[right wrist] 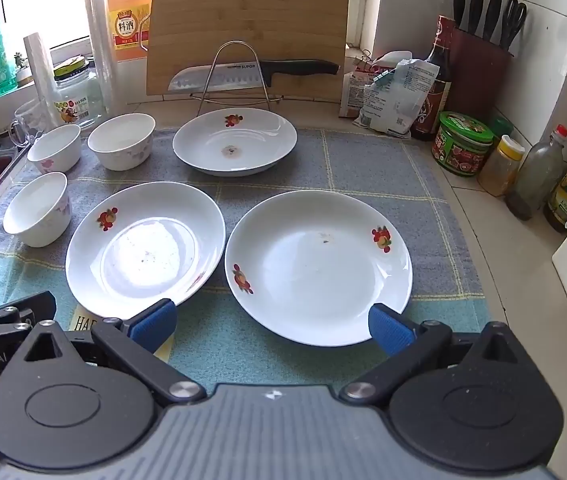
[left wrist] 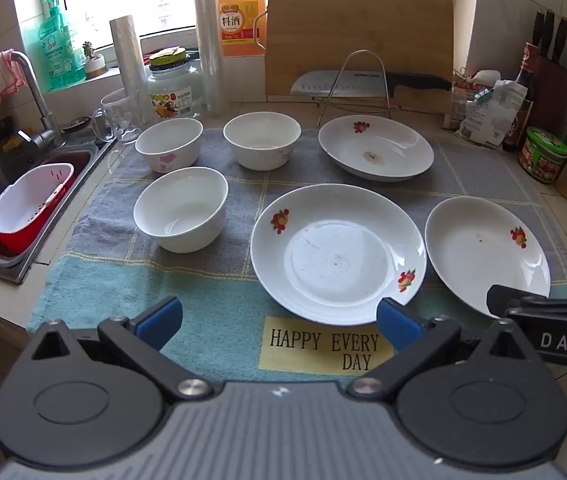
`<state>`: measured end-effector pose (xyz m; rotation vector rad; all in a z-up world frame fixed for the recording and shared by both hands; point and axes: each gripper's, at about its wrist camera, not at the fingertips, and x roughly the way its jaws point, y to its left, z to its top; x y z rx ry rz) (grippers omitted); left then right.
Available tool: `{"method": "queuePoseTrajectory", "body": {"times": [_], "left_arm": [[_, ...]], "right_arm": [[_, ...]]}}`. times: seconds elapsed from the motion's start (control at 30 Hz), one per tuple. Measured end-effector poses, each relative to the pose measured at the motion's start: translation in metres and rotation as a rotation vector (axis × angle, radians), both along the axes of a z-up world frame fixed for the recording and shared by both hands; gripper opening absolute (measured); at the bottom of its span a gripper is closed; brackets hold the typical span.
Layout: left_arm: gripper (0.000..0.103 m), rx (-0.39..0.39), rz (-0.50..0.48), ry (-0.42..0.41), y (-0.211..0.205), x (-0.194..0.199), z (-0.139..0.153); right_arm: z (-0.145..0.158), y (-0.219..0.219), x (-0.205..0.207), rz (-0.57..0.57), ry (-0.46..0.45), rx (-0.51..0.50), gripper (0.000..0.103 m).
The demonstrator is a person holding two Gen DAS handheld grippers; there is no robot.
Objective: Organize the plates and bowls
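I hold both grippers released above the table's near edge: left gripper (left wrist: 279, 320) before the middle plate (left wrist: 337, 254), right gripper (right wrist: 273, 326) before the right plate (right wrist: 318, 266). A third plate (right wrist: 235, 142) sits toward the far edge, and three bowls (left wrist: 181, 208) are grouped toward the sink-side edge.

three bowls (left wrist: 181, 208), three plates (left wrist: 337, 254), towel (left wrist: 219, 288)

plates (left wrist: 338, 254): 3 | bowls (left wrist: 180, 209): 3 | cutting board (left wrist: 359, 36): 1 | cleaver (left wrist: 367, 82): 1
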<state>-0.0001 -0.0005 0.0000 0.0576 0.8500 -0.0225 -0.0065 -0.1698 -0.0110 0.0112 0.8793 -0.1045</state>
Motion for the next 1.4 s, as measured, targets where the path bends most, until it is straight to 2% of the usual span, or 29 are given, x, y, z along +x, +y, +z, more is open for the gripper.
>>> {"method": "queuePoseTrajectory", "body": {"times": [1.4], "left_arm": [[0.102, -0.014, -0.019, -0.019, -0.002, -0.003, 0.010]], "right_arm": [[0.005, 0.002, -0.005, -0.002, -0.025, 0.001, 0.103]]}}
